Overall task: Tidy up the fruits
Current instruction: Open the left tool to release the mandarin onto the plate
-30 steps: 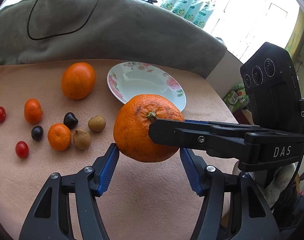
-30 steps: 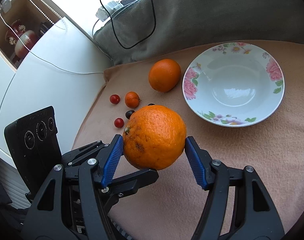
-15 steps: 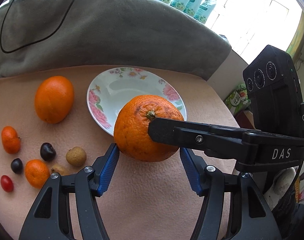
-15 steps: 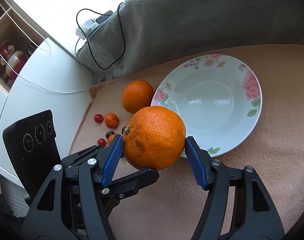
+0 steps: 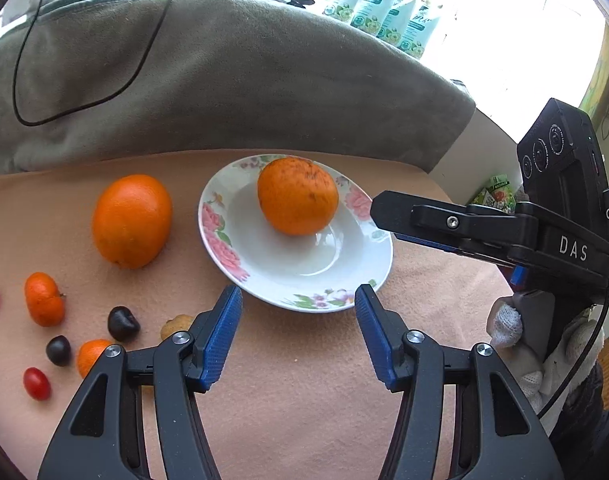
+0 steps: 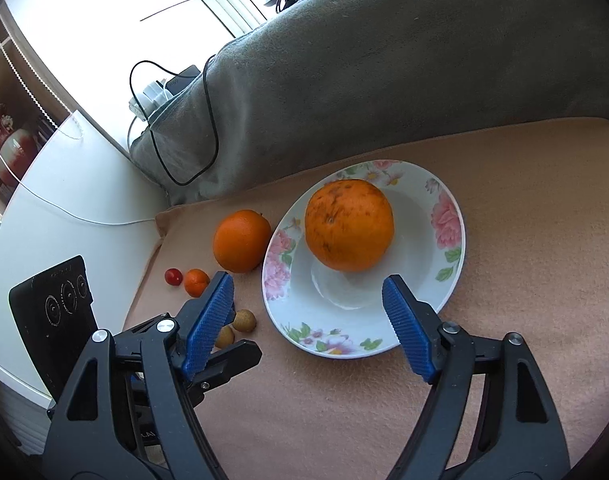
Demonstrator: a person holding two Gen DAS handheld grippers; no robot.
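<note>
A speckled orange [image 5: 297,195] sat inside the flowered bowl [image 5: 240,276] on the peach-coloured blanket [image 5: 304,380] that covered the bench, free of both tools, with fruit sorting only just begun. The right tool [image 6: 306,324] hung just short of the bowl's near rim, its blue pads to either side of the fruit's line but clear of it, jaws opening and nothing between them. The left tool [image 5: 297,334] stood at the bowl's near edge, jaws part open and closing, likewise empty.

The relation that mattered lay to the left. The second large orange [image 5: 131,221] rested on the blanket just beside the bowl's left rim, on the side nearer the left tool, ahead of it and to its left. From the right wrist view the same orange [image 6: 241,241] lay beyond that tool's left finger, across the bowl's edge, a longer reach. It was near round, a little taller than wide, so no grip axis was favoured.

Nearer still to the left tool, a scatter of small fruit lay in a loose cluster: two mandarins [image 5: 43,299], two dark cherries [image 5: 123,323], cherry tomatoes [image 5: 36,383] and a pair of brown longans [image 6: 244,320], one half hidden behind the left finger. The left hand looked the better placed for the next pick, the bowl being just to the right of every remaining piece
</note>
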